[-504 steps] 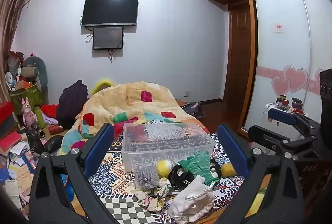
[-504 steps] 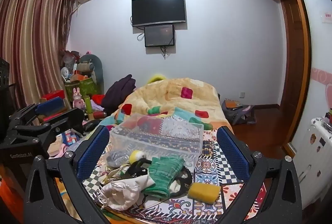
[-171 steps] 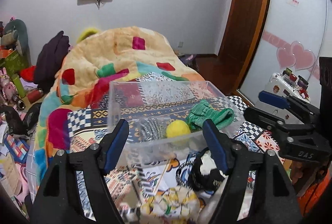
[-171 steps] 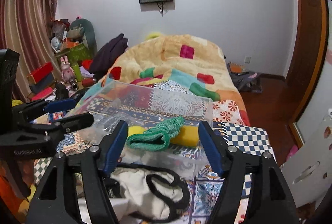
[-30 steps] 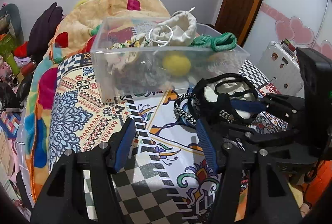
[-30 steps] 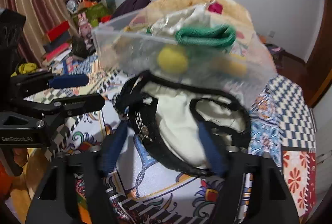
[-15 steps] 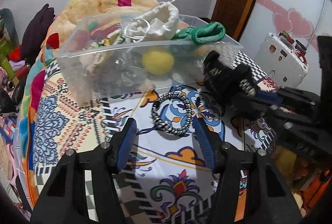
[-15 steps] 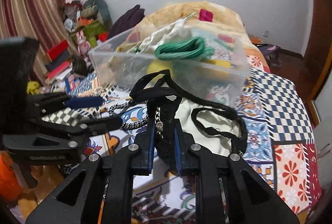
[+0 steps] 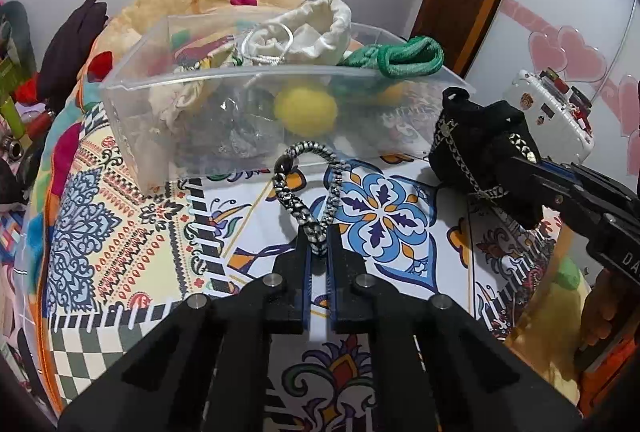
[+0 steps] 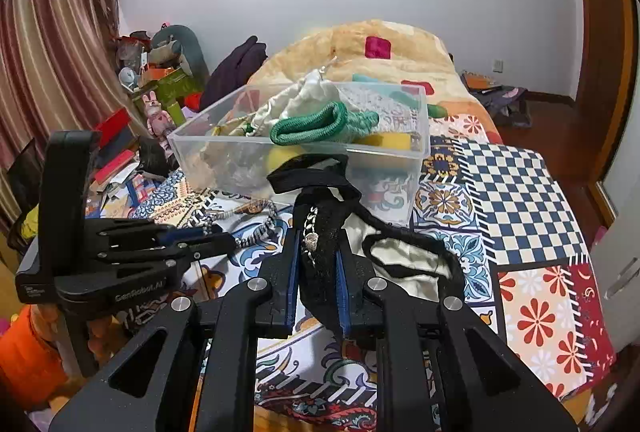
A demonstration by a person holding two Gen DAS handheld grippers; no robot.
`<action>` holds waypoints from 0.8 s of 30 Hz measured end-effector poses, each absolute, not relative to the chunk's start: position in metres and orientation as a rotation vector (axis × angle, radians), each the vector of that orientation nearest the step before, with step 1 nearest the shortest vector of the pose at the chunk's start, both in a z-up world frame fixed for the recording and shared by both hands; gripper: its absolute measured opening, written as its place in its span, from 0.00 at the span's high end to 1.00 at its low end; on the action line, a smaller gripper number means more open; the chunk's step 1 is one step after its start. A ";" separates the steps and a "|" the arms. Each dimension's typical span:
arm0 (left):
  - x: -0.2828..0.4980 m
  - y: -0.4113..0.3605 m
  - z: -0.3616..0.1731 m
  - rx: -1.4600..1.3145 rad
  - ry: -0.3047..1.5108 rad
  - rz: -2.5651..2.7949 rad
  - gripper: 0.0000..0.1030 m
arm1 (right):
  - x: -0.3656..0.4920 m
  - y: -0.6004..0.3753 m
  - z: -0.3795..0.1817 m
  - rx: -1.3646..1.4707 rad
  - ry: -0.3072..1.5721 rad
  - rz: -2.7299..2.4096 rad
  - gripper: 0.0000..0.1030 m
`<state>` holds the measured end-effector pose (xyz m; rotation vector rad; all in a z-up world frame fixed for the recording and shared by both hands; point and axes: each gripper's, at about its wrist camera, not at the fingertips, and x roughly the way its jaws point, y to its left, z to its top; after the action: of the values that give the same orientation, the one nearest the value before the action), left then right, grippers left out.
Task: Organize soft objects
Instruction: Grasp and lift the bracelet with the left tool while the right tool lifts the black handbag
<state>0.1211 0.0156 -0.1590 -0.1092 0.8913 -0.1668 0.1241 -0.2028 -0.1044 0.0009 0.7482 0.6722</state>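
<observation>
A clear plastic bin [image 9: 132, 148] [image 10: 420, 136] stands on the patterned bedspread and holds a white drawstring bag [image 9: 316, 28], a green knit piece [image 9: 404, 58] [image 10: 316, 128], a yellow ball [image 9: 306, 110] and a yellow sponge [image 10: 386, 141]. My left gripper [image 9: 318, 252] is shut on a black-and-white braided cord loop [image 9: 304, 184], lifted in front of the bin. My right gripper [image 10: 318, 252] is shut on a black bag with a chain [image 10: 320, 228] [image 9: 480, 156], which hangs over the bedspread to the right of the cord.
The patterned bedspread [image 9: 120, 232] [image 10: 512, 192] covers the near bed. A rumpled orange quilt [image 10: 360, 48] lies behind the bin. Clutter and boxes [image 10: 120, 136] sit on the floor at left. A white suitcase [image 9: 560, 108] stands at right.
My left gripper has shut on the braided cord and raised it off the bedspread. My right gripper keeps its hold on the black bag and has lifted it a little.
</observation>
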 end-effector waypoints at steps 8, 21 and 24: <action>0.107 0.016 -0.130 -0.058 0.802 -0.166 0.95 | 0.120 -0.209 -0.085 -0.005 0.691 0.658 0.87; 0.112 0.031 -0.064 -0.042 0.616 -0.156 0.95 | 0.129 -0.209 -0.031 -0.022 0.517 0.627 0.88; 0.121 0.032 -0.057 -0.025 0.598 -0.150 0.95 | 0.137 -0.206 -0.018 -0.023 0.470 0.617 0.88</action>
<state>0.1213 0.0318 -0.0572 -0.0248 0.5975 -0.1500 0.1367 -0.2062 -0.0178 -0.0234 0.4696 0.6167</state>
